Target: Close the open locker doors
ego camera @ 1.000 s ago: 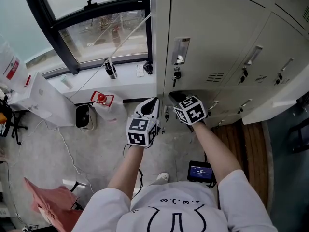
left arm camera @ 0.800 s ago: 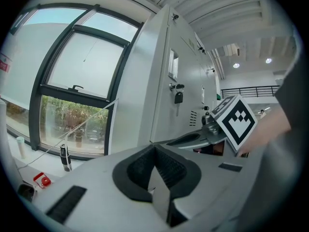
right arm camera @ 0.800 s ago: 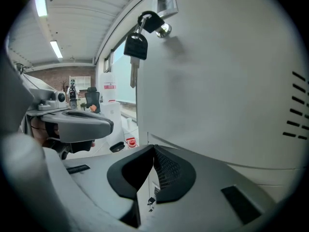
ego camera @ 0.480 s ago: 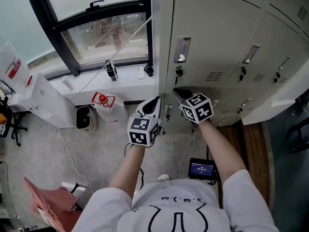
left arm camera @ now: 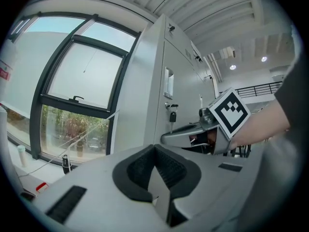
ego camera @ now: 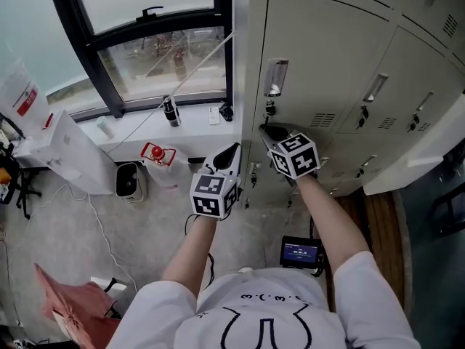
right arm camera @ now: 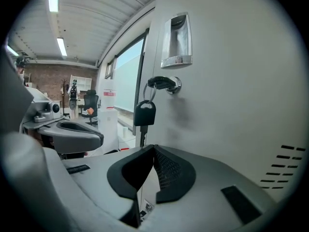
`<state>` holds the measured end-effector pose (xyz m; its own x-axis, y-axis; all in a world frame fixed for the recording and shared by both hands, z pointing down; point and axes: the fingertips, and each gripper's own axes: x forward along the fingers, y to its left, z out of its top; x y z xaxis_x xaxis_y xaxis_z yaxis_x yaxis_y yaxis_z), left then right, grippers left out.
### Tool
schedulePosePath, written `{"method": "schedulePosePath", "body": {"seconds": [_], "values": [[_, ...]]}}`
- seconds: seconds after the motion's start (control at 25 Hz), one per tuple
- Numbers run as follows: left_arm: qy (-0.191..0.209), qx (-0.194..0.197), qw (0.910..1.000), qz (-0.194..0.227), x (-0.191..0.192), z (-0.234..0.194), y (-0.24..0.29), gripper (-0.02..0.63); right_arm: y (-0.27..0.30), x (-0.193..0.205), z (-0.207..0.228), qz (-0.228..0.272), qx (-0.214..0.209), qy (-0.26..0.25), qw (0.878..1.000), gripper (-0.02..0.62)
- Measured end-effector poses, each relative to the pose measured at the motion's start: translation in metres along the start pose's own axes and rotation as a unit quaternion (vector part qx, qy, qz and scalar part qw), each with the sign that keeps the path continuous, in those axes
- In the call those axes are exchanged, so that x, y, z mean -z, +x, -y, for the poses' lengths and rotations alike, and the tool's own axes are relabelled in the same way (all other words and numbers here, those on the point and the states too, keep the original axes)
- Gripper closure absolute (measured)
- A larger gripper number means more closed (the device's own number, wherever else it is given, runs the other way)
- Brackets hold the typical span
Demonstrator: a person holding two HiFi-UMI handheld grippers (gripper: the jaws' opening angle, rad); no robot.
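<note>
I see my left gripper and right gripper with fingers together, empty; the keyed door is closed, and a right-hand door seemingly hangs open.

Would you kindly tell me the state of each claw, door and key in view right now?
left claw: shut, empty.
right claw: shut, empty.
near locker door: closed.
key: hanging from that door's lock.
far-right locker door: seems swung open.
</note>
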<state>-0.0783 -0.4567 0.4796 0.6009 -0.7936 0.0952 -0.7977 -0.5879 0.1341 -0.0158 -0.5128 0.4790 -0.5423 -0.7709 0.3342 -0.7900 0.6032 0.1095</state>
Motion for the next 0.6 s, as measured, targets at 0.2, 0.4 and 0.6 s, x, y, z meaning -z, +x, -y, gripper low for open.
{"method": "schedulePosePath", "body": {"seconds": [0.2,0.4,0.6], "values": [[0.008,0.003,1.0,0.004,-0.006,0.004,-0.001,0.595,0.001,-0.001,0.001,-0.007,0.006,-0.021,1.0,0.58],[0.007,0.005,0.9999,0.005,-0.007,0.009,-0.004,0.595,0.003,0.002,0.002,-0.005,0.028,0.006,1.0,0.581],[0.009,0.012,0.9998,0.014,-0.013,0.021,-0.011,0.595,-0.007,0.003,-0.008,0.0,0.013,0.021,1.0,0.581]]}}
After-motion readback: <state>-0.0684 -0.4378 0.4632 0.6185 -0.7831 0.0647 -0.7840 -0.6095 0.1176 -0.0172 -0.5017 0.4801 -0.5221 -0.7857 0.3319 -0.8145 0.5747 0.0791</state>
